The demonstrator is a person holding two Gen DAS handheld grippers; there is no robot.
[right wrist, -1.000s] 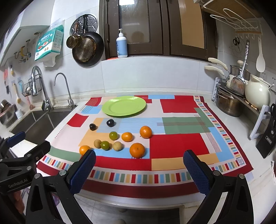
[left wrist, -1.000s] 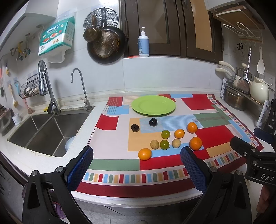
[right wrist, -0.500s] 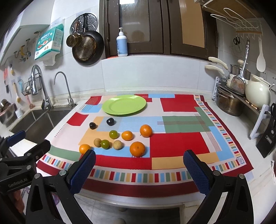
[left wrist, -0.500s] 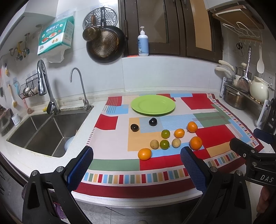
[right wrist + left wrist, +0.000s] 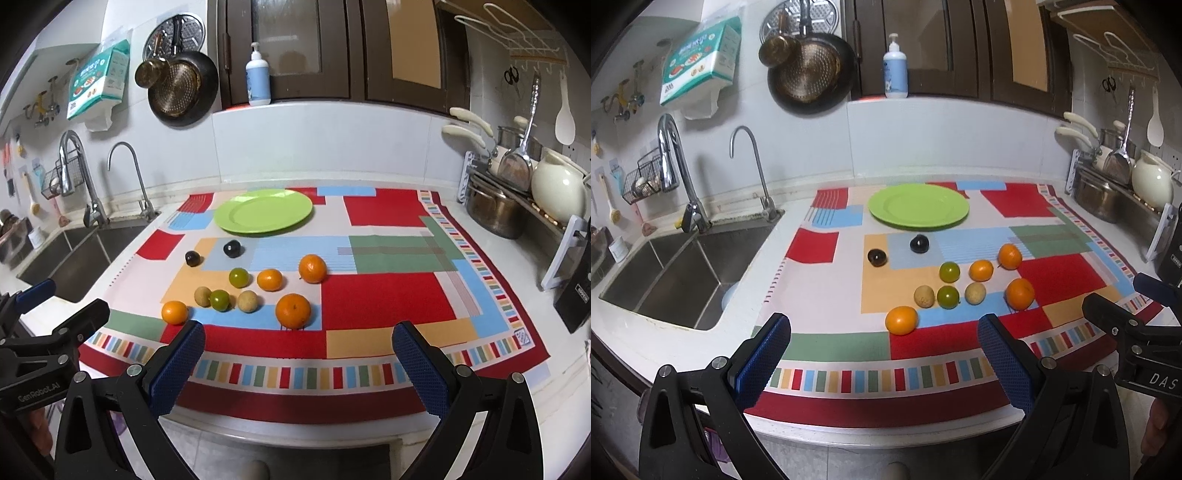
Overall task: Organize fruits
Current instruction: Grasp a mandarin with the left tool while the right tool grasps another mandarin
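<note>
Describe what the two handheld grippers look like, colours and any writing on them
Both are alike: the left gripper and right gripper have black plastic frames with silver screws, and two fingers faced with blue cross-hatched pads. White lettering shows on their bodies: "GenRobot.AI" on the left one, "DAS" on the right. No cables or sleeves are visible.

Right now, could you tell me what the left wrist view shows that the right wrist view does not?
Only the left wrist view looks down into the sink basin and shows the right gripper at its right edge. Only the right wrist view shows the cloth's right border in full and the left gripper at its left edge. Both share the green plate, still bare, all ten fruits on the cloth, and open jaws.
</note>
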